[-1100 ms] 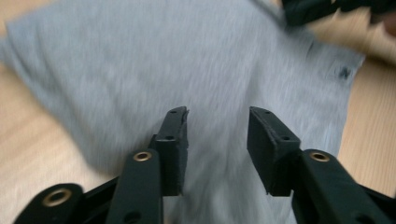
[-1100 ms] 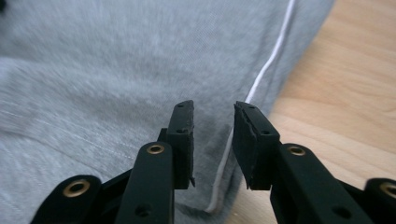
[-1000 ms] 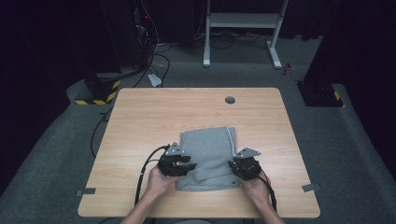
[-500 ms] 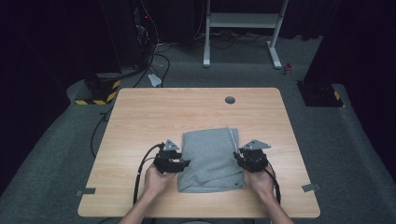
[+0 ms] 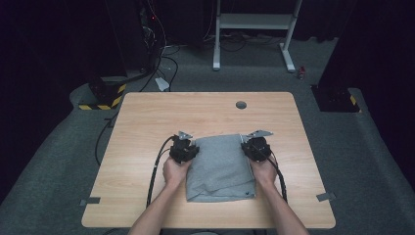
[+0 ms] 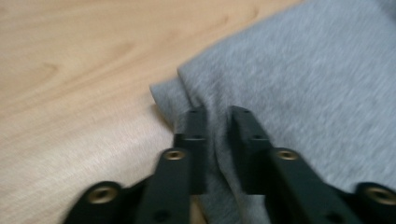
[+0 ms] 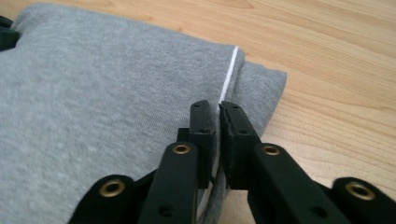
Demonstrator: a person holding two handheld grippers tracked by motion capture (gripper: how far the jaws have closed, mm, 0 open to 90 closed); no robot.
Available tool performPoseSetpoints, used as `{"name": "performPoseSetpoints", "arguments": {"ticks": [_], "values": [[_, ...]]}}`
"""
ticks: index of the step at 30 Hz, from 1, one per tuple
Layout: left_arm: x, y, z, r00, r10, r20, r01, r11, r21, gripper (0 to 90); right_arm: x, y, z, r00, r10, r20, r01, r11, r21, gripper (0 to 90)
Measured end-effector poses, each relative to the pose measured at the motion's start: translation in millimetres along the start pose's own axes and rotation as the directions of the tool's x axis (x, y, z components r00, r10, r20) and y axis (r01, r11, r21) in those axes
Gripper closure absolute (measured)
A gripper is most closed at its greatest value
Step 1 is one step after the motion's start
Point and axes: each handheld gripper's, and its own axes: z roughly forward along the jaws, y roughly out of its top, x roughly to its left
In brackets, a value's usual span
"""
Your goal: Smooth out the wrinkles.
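Folded grey garment (image 5: 220,166) flat on counter (image 5: 147,122), near front-middle. L gripper (image 6: 215,122) & R gripper (image 7: 218,116) just closed, each pinching a far corner fold. Soft, light, floppy; prob. best gripped at edges w/ layers bunched.

The garment (image 5: 220,166) is soft grey knit cloth, matt and faintly fuzzy, with a thin white cord (image 7: 229,79) along its right fold. The table (image 5: 147,122) is pale wood-grain, smooth with a low sheen. Each gripper's jaws are matt black, with brass-coloured rivets. The floor (image 5: 58,147) looks like rough grey carpet.
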Motion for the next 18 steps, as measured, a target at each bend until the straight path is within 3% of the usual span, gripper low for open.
{"name": "performPoseSetpoints", "arguments": {"ticks": [4, 9, 11, 14, 18], "values": [[3.1, 0.4, -3.3, 0.9999, -0.005, -0.016, 0.005, 1.0, -0.001, 88.1, -7.7, -5.6, -4.2, 0.9999, 0.007, 0.011, -0.007, 0.9999, -0.01, 85.6], [6.7, 1.2, -2.9, 0.9997, -0.025, -0.004, 0.025, 0.9996, -0.014, 87.3, -13.9, -11.3, -5.0, 0.9994, 0.031, 0.016, -0.031, 0.9995, -0.006, 84.0], [4.6, 1.5, -4.6, 0.9998, -0.016, -0.013, 0.015, 0.9995, -0.027, 78.9, -14.1, -10.6, -2.8, 0.9992, 0.038, 0.008, -0.038, 0.9991, 0.017, 75.9], [-0.4, 0.5, -13.1, 0.999, 0.044, 0.001, -0.044, 0.9986, -0.029, 60.4, -12.0, -11.3, -11.1, 0.999, 0.041, 0.016, -0.041, 0.999, 0.02, 62.9], [-12.3, -5.0, -33.1, 0.9962, 0.073, 0.047, -0.069, 0.9949, -0.074, 50.2, -5.7, -17.6, -34.3, 0.9996, 0.023, 0.017, -0.022, 0.9978, -0.063, 58.6]]}}
